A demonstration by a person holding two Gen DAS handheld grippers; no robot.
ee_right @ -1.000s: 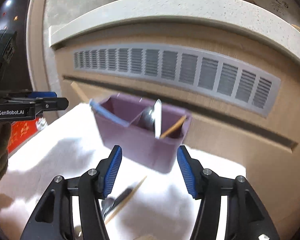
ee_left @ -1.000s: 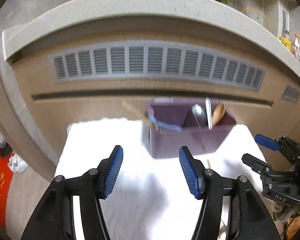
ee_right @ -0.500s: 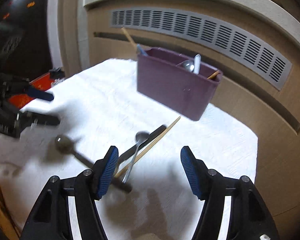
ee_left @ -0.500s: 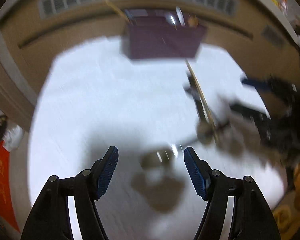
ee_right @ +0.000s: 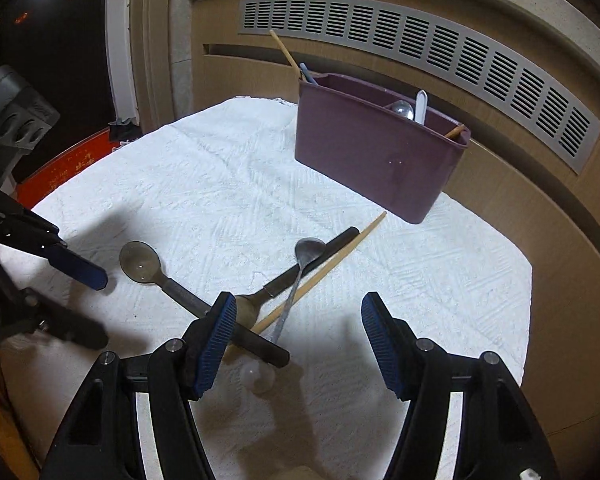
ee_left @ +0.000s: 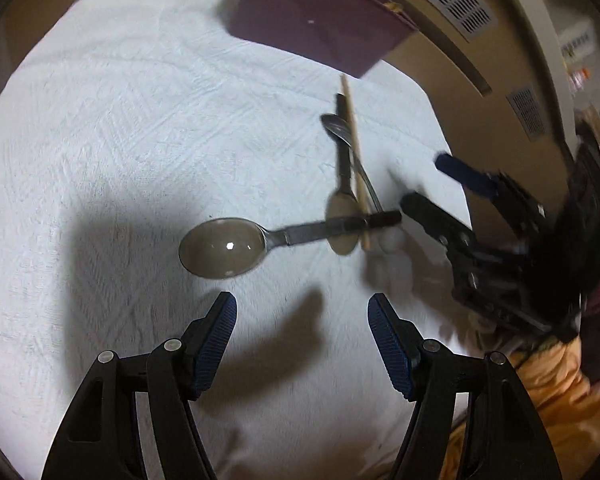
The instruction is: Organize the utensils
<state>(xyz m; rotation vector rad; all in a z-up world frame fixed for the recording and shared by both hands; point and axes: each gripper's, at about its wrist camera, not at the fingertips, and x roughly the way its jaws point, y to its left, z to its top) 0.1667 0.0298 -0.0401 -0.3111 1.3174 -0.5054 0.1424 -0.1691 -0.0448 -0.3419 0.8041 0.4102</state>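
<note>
On the white cloth (ee_left: 120, 128) lies a crossed pile of utensils. A large spoon (ee_left: 222, 246) (ee_right: 140, 266) with a dark handle points left, and a second dark-handled spoon (ee_left: 342, 220) (ee_right: 248, 308) lies across it. A metal spoon (ee_left: 336, 124) (ee_right: 310, 248) and a wooden chopstick (ee_left: 354, 140) (ee_right: 332, 260) rest on top. My left gripper (ee_left: 302, 312) (ee_right: 88, 300) hangs open just short of the large spoon's bowl. My right gripper (ee_right: 298, 312) (ee_left: 432, 184) is open above the handles' crossing. The purple caddy (ee_left: 320, 24) (ee_right: 380, 160) stands behind them.
The caddy holds a chopstick and a blue handle at one end, and a metal spoon, a white handle and a wooden piece at the other. A small pale translucent object (ee_right: 256, 376) lies by the dark handle's end. A wooden cabinet with a grey vent (ee_right: 420, 44) stands behind.
Both grippers have tipped downward and come lower over the cloth, so the loose utensils now fill both views. Both sets of jaws stand slightly wider than a second ago.
</note>
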